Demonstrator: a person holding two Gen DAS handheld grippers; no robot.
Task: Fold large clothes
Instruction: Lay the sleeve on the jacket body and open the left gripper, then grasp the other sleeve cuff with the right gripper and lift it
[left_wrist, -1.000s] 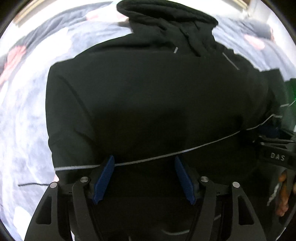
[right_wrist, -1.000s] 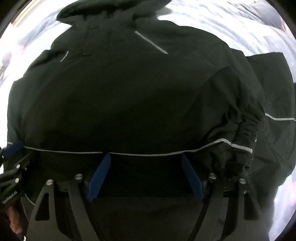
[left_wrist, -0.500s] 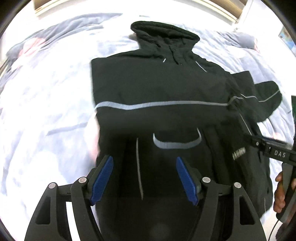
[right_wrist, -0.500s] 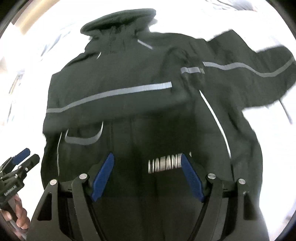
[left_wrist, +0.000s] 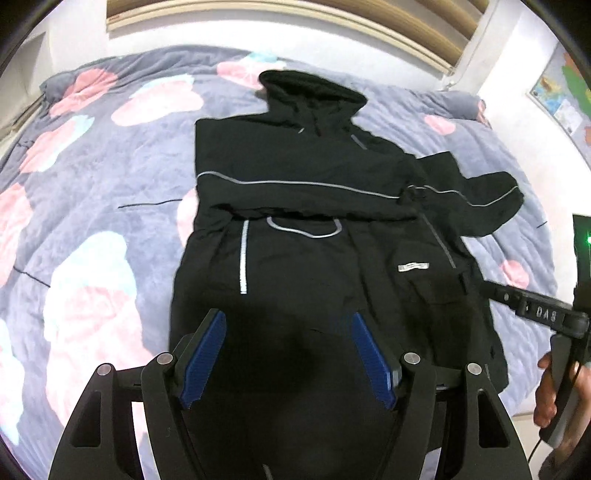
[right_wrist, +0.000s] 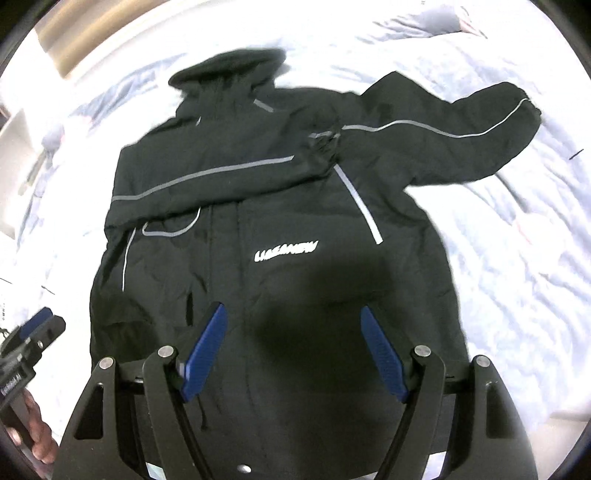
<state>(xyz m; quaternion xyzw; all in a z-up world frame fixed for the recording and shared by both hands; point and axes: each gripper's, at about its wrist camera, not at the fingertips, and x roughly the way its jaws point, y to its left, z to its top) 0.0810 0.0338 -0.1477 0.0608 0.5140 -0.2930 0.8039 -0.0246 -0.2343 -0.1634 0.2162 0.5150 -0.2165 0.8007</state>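
The black jacket (right_wrist: 295, 229) is laid flat on the floral quilt (left_wrist: 92, 229). Its white chest lettering (right_wrist: 286, 254) cannot be read reliably. "DAS" is printed on the right gripper (left_wrist: 532, 314). Both the left gripper (left_wrist: 286, 354) and the right are spread, holding nothing.

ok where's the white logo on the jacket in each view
Left wrist view: the logo sits right of centre, small, on the jacket chest, above a pocket flap.
Right wrist view: the logo sits near centre, larger, just above the gap between the blue fingers.
Shared landmark: the folded sleeve's cuff, up and right of the logo in both.
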